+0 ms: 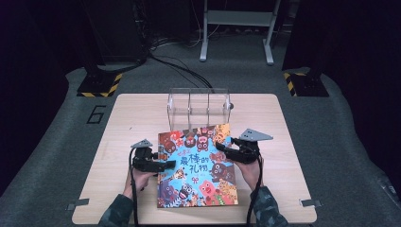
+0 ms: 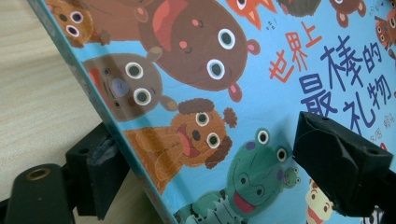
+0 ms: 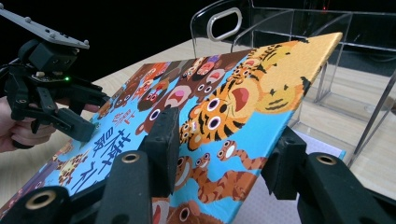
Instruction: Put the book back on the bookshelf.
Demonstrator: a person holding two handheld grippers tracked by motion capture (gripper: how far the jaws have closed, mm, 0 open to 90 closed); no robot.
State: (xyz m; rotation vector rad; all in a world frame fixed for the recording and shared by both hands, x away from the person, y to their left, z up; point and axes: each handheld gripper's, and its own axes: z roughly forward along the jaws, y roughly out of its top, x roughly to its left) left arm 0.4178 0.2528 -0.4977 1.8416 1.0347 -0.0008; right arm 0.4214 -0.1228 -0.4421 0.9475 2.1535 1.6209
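A picture book (image 1: pixel 198 165) with cartoon animals and a blue cover lies in the middle of the wooden table (image 1: pixel 137 113). My left gripper (image 1: pixel 168 164) is at its left edge and my right gripper (image 1: pixel 224 149) at its upper right edge. In the left gripper view the jaws of the left gripper (image 2: pixel 219 168) stand wide apart, one pad under the book (image 2: pixel 243 79) and one over the cover. In the right gripper view the right gripper (image 3: pixel 224 154) straddles the book's (image 3: pixel 243 102) raised edge, open. The left gripper (image 3: pixel 91 112) shows across the book.
A clear acrylic rack (image 1: pixel 198 108) with upright dividers stands just behind the book, close to its far edge (image 3: pixel 327 60). Under the book's raised corner lies a pale sheet with a blue edge (image 3: pixel 317 140). Bare tabletop runs along both sides and the front.
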